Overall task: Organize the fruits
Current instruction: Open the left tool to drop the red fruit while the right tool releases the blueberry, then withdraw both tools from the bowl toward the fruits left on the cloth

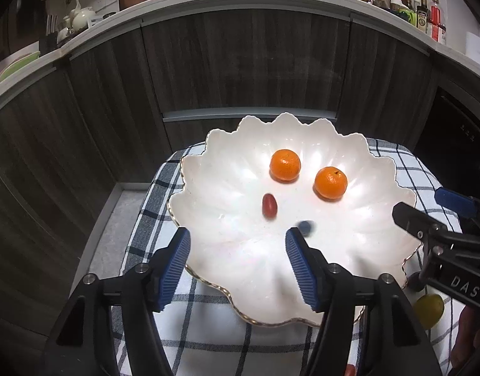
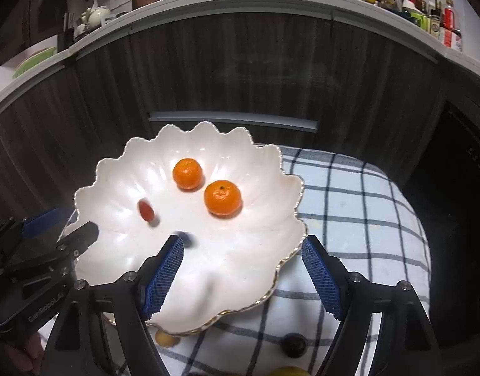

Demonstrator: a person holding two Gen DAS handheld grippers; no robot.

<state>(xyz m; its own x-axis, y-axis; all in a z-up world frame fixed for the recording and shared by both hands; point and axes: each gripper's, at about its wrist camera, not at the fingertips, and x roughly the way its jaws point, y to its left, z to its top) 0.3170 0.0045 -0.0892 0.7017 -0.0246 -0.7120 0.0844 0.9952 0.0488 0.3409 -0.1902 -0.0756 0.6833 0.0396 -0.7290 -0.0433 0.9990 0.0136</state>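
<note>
A blue-checked white cloth (image 2: 349, 194) carries a scalloped white gold-rimmed bowl (image 1: 227, 250). Inside the bowl lie two round orange tangerines (image 1: 285, 165) (image 1: 331, 182), a red oval fruit (image 1: 269, 206) and a blurred blue berry (image 1: 306, 227). Left gripper (image 1: 238, 261) and right gripper (image 2: 241, 271) hover over the bowl's near rim, fingers spread, empty.

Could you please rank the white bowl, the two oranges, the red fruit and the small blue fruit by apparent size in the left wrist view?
1. White bowl, by far.
2. The two oranges: alike, so no ranking.
3. Red fruit.
4. Blue fruit, blurred and partly hidden behind a tong finger, so uncertain.
</note>
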